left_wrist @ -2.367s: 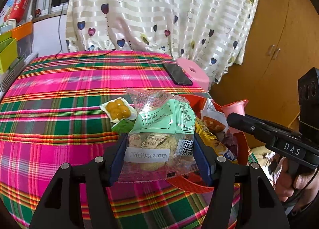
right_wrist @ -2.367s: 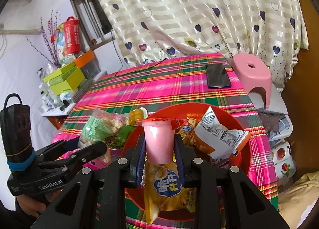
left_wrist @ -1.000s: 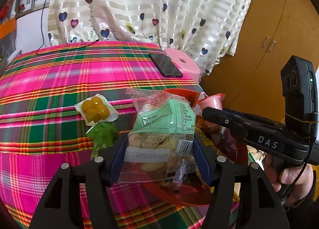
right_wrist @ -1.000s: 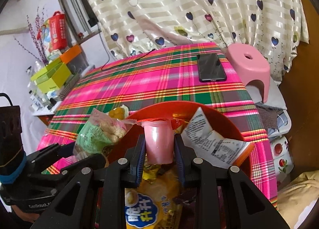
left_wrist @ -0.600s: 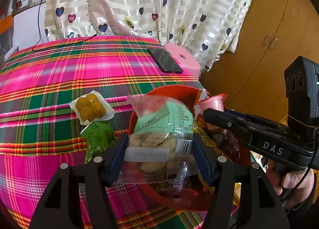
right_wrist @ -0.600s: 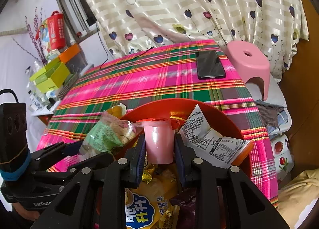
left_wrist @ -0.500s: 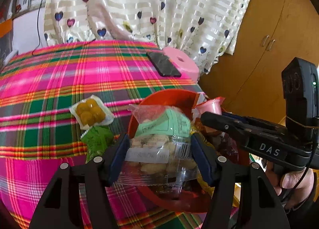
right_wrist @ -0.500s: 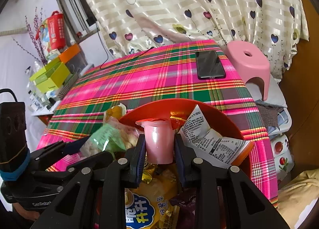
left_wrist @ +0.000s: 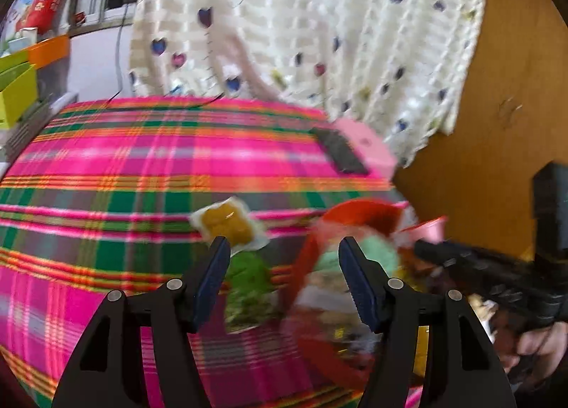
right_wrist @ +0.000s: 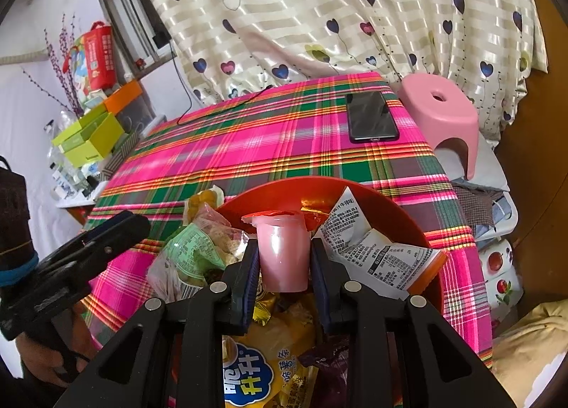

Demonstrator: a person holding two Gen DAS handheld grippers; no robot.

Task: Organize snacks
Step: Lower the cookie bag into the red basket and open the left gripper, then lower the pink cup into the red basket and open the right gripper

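A: We noted the left gripper (left_wrist: pixel 280 266) with its jaws standing apart and nothing between the pads. Half a second earlier they were clamped on the biscuit bag (right_wrist: pixel 191 259). So the bag had just been let go.

B: Agreed. We found the bag lying against the left rim of the red bowl (right_wrist: pixel 419 227), partly over the edge, beside the other packets. In the left view it was only a green blur right of the jaws.

A: The left view was smeared throughout. We judged the left hand was swinging away from the bowl, toward the desk (right_wrist: pixel 284 145).

B: The right gripper (right_wrist: pixel 282 262) showed no change. Its jaws were clamped on the pink cup (right_wrist: pixel 282 252), held upright over the bowl, as in the earlier frames.

A: What remained outside the bowl?

B: Two items on the desk, just left of the bowl: the yellow pack (left_wrist: pixel 229 223) and the green pack (left_wrist: pixel 248 276). The green pack now sat between the open left jaws in that view, though we could not tell whether the pads were near it in depth.

A: Our reading, then: one snack delivered, the left hand free for the next pick, probably the green pack. The cup was not yet set down.

B: One risk noted: the bag perched on the rim might slide back out.
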